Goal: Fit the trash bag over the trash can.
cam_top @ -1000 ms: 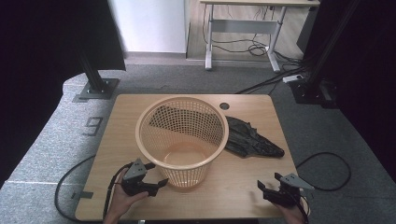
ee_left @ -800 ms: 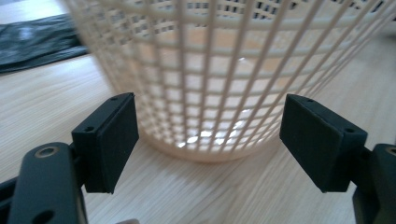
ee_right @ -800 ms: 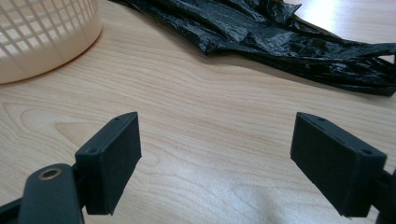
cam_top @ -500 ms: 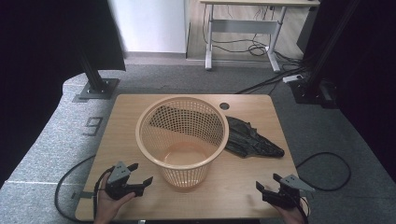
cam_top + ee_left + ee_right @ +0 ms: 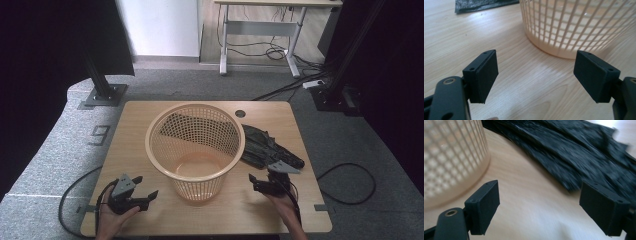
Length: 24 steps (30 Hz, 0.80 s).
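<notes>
A peach mesh basket (image 5: pixel 195 150) stands upright in the middle of the wooden table (image 5: pixel 135 125). A dark crumpled cloth (image 5: pixel 265 147) lies flat just right of it. My left gripper (image 5: pixel 145 187) rests open at the front left, a short way from the basket's base (image 5: pixel 579 25), with nothing between its pads (image 5: pixel 486 75). My right gripper (image 5: pixel 261 179) is open at the front right, between the basket (image 5: pixel 451 152) and the cloth's near edge (image 5: pixel 574 152), holding nothing.
A round cable hole (image 5: pixel 240 113) sits in the table's far edge. More dark fabric (image 5: pixel 479 5) lies behind the basket. Cables (image 5: pixel 350 185) trail off both front corners onto the grey floor. A metal-legged desk (image 5: pixel 260 35) stands well behind.
The left gripper drew back leftward from the basket's base. The right gripper moved forward and left, up to the cloth's near edge.
</notes>
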Tool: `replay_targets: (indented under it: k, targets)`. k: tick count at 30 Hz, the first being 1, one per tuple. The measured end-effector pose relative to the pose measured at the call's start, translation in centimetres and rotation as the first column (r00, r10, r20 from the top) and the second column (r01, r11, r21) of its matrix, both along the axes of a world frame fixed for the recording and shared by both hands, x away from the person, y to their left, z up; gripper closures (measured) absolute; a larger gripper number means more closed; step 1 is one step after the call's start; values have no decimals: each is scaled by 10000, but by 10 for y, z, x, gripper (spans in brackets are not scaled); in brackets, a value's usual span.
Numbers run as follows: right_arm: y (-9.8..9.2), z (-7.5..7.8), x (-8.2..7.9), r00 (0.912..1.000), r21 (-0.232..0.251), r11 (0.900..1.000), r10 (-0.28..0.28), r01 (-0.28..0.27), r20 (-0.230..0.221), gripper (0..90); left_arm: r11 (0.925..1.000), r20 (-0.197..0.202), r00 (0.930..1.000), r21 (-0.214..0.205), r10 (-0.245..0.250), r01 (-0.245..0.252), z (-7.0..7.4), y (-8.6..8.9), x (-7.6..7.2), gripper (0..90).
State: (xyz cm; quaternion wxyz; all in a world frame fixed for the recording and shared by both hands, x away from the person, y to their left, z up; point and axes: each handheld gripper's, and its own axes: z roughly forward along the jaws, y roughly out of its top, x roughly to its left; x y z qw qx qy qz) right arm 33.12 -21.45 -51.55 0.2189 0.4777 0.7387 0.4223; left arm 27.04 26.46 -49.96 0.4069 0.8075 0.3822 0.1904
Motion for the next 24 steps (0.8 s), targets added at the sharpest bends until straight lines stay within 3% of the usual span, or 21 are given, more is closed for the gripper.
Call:
replay_targets:
  k: [1, 2, 4, 6, 9, 11, 12, 13, 19, 22, 24]
  targets:
    - [15, 3, 17, 9994, -4, 9998, 205, -205, -293, 159, 10000, -106, 9999, 36, -45, 46, -3, -1, 2, 199]
    - [15, 3, 17, 9994, -4, 9998, 205, -205, -293, 159, 10000, -106, 9999, 36, -45, 46, -3, -1, 2, 199]
    - [28, 1, 33, 9971, 17, 9996, 280, -280, -705, 158, 9997, -140, 9998, 193, -118, 121, -5, -3, 3, 199]
    - [39, -3, 48, 9957, -426, 9989, 141, -180, -913, 158, 9995, -133, 9996, 198, -237, 239, -5, -4, 4, 199]
    - [49, -5, 71, 9955, -979, 9948, -373, 288, -867, 159, 9994, -109, 9994, 60, -335, 336, -5, -3, 4, 199]
    - [53, -6, 93, 9931, -895, 9931, -833, 758, -822, 164, 9995, -118, 9995, 100, -292, 293, -5, -1, 5, 199]
    - [53, -6, 93, 9931, -895, 9931, -833, 758, -822, 164, 9996, -114, 9995, 97, -278, 279, -5, -1, 5, 199]
    - [56, -11, 105, 9920, -908, 9927, -875, 792, -911, 163, 9996, -131, 9996, 56, -270, 271, -5, 0, 4, 199]
    - [67, -28, 120, 9892, -1733, 9810, -1058, 872, -1015, 204, 9990, -122, 9990, 122, -420, 421, -5, 0, 0, 201]
    - [71, -33, 121, 9876, -1798, 9780, -1248, 1061, -956, 281, 9992, -158, 9992, 165, -355, 357, -7, 1, -2, 208]
    - [71, -32, 121, 9844, -1726, 9761, -1496, 1321, -926, 398, 9993, 27, 9997, 272, -246, 245, -7, 1, -5, 213]
